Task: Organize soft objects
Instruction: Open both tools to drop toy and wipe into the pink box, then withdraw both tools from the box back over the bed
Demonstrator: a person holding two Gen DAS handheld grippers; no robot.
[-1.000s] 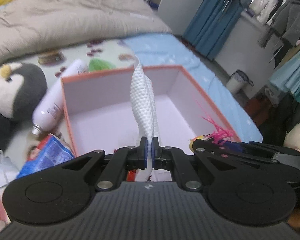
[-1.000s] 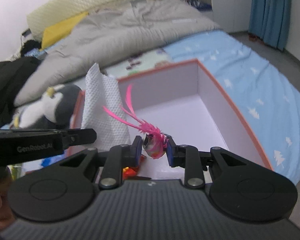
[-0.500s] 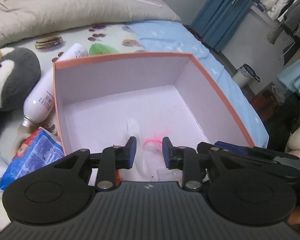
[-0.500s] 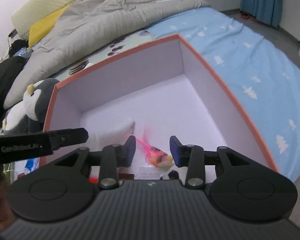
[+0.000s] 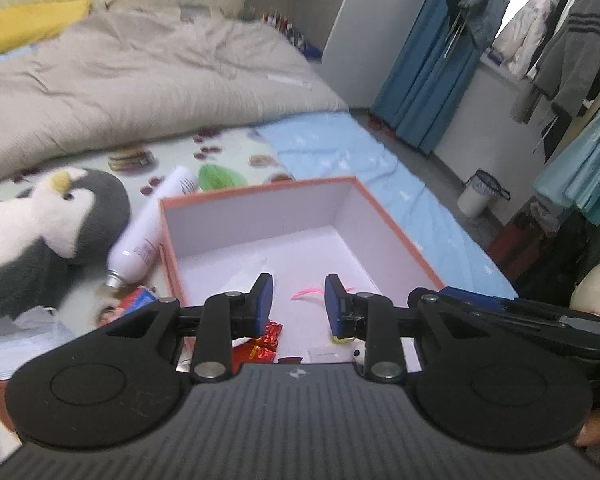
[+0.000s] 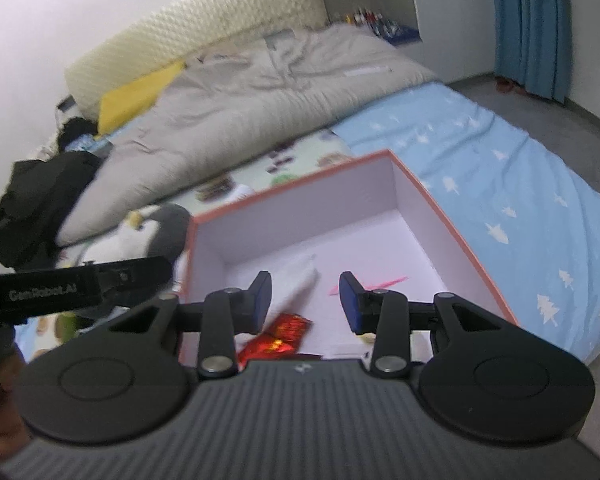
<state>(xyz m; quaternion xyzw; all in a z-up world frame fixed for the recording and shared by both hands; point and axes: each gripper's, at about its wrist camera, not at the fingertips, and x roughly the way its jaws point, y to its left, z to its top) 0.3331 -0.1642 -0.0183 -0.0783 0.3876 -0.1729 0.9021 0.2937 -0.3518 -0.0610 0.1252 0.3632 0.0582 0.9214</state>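
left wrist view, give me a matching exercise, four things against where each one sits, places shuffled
Things:
1. white paper towel
2. penguin plush
3. white bottle
4. small bin

Places:
A. on the floor beyond the bed
B. inside the orange box
C. on the bed, leaning against the box's left wall
D. on the bed at the far left of the view

Pairs: 1-B, 2-D, 3-C, 4-A
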